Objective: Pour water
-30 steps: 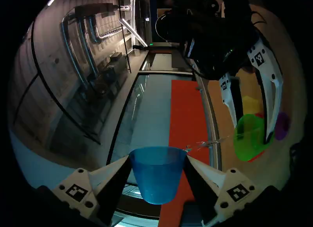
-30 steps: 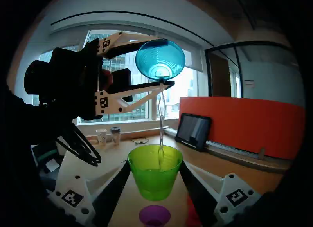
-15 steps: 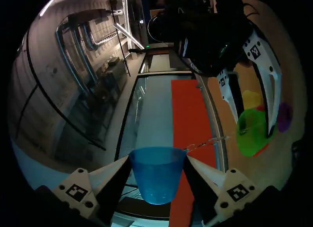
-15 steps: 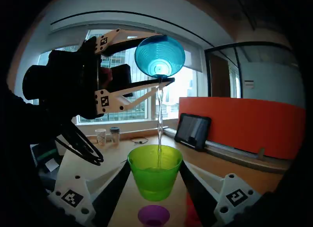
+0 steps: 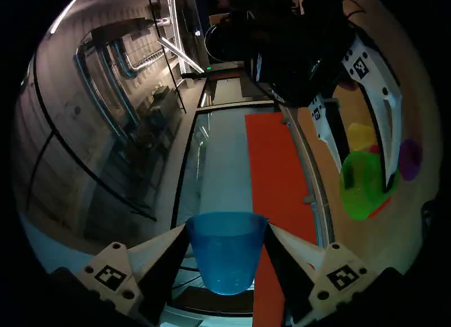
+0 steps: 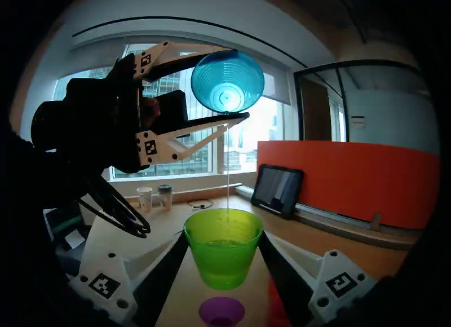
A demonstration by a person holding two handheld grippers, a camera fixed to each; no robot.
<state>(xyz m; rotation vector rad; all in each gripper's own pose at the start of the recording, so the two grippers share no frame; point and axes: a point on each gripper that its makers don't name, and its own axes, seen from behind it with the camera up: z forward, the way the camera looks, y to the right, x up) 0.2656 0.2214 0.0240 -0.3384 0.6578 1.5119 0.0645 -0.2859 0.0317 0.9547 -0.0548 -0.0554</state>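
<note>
The right gripper [image 6: 224,245] pinches the green cup [image 6: 224,262] between its fingers, upright to catch, just above a purple cup [image 6: 221,311] on the tabletop [image 6: 183,296]; overhead, the left gripper [image 6: 234,83] fingers pinch the blue cup [image 6: 225,76] tipped over, its thin water thread [image 6: 227,191] landing inside the green cup's rim; open air around both; tablet [image 6: 278,189] well behind.

1. Left gripper view: camera sits behind the left gripper [image 5: 226,232], rolled sideways. The blue cup [image 5: 226,251] is very close between the fingers, and the orange partition [image 5: 276,163] runs off beyond the fingertips.
2. Right gripper view: camera sits behind the right gripper [image 6: 223,237], level, facing the windows [image 6: 253,141]. The green cup [image 6: 223,247] is close between the fingers.
3. Shared: both cups, both grippers, the partition, the purple cup [image 6: 221,311].
</note>
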